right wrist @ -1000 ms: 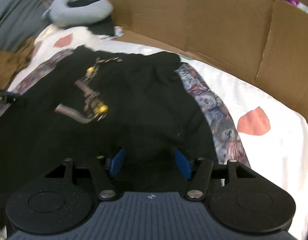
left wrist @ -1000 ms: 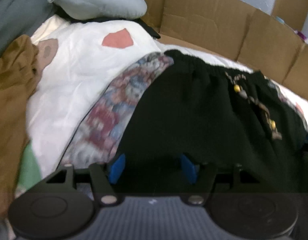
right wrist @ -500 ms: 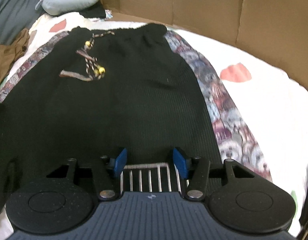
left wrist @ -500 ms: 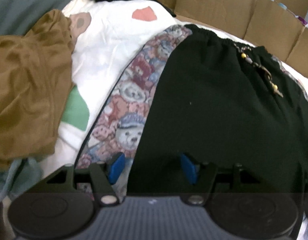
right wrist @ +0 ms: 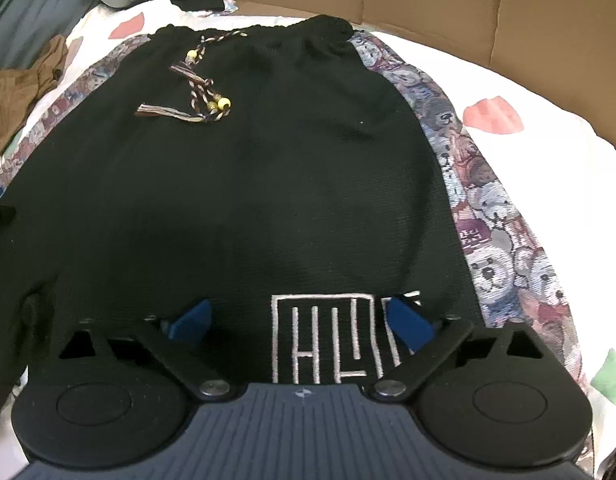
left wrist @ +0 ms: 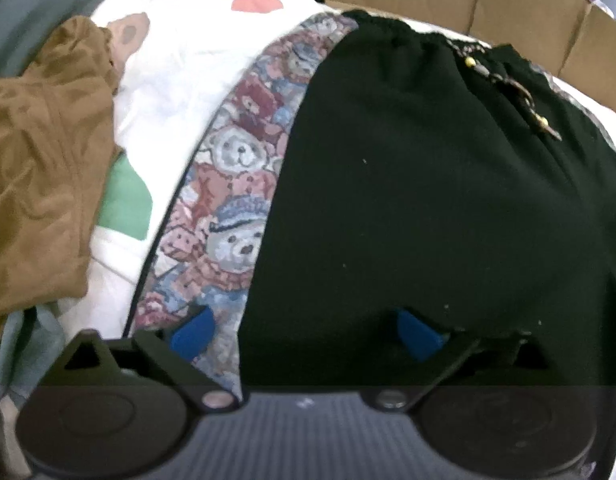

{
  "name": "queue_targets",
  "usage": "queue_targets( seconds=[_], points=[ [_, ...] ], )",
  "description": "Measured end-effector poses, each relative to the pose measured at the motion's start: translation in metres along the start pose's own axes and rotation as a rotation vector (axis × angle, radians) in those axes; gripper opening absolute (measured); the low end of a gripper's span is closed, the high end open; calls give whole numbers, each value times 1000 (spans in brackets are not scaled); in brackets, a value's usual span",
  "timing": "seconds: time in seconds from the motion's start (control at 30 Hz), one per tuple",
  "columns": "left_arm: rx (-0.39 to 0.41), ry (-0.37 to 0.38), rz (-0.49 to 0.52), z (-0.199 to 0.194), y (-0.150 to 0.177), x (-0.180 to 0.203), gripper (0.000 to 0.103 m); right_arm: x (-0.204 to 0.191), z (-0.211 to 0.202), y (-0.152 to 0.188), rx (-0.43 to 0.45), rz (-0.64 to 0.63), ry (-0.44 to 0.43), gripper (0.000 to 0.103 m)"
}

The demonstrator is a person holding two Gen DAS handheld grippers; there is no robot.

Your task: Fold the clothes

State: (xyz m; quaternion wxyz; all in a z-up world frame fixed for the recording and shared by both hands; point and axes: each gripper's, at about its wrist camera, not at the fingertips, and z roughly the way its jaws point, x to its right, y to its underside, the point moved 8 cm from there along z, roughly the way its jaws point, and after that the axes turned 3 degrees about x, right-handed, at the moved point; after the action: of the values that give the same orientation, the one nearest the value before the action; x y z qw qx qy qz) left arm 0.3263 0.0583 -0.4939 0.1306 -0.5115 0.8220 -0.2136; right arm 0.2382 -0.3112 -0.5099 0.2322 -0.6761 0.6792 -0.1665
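Both tools have drawn back toward the hem of the black shorts [right wrist: 244,184], spread flat on the bed ahead. Left tool [left wrist: 304,330] and right tool [right wrist: 300,322] gape, released, poised over the hem.

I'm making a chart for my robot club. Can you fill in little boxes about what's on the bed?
garment: black knit shorts with teddy-bear patterned side stripes, lying flat
drawstring: braided cord with yellow beads, on the waist area
logo: white stitched emblem near the hem
left gripper: open, at the shorts' left edge
right gripper: open, over the emblem
nearby: crumpled brown cloth; cardboard wall
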Motion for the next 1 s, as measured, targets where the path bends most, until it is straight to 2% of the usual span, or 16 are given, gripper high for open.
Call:
queue_targets(
  seconds=[0.17,0.33,0.47,0.57,0.63,0.7,0.8,1.0],
  points=[
    [-49,-3,34,-3,0,-1,102,-3,-5,1,-20,2,30,99],
    [-63,-63,4,-21,10,-16,92,-7,-18,12,-34,25,46,95],
    [-61,-83,-43,-44,32,-36,81,-8,-30,34,-47,39,54,91],
    [-53,-105,-74,-64,48,-53,73,-10,-43,45,-37,37,42,85],
    [-50,-130,-109,-73,57,-65,67,-10,-48,52,-40,51,31,84],
    [-45,-150,-149,-82,65,-76,56,-11,-53,57,-41,38,27,83],
    [-46,-160,-172,-88,72,-89,52,-15,-58,62,-50,1,32,81],
    [-46,-183,-177,-86,86,-91,46,-18,-69,72,-68,-16,33,77]
  ],
)
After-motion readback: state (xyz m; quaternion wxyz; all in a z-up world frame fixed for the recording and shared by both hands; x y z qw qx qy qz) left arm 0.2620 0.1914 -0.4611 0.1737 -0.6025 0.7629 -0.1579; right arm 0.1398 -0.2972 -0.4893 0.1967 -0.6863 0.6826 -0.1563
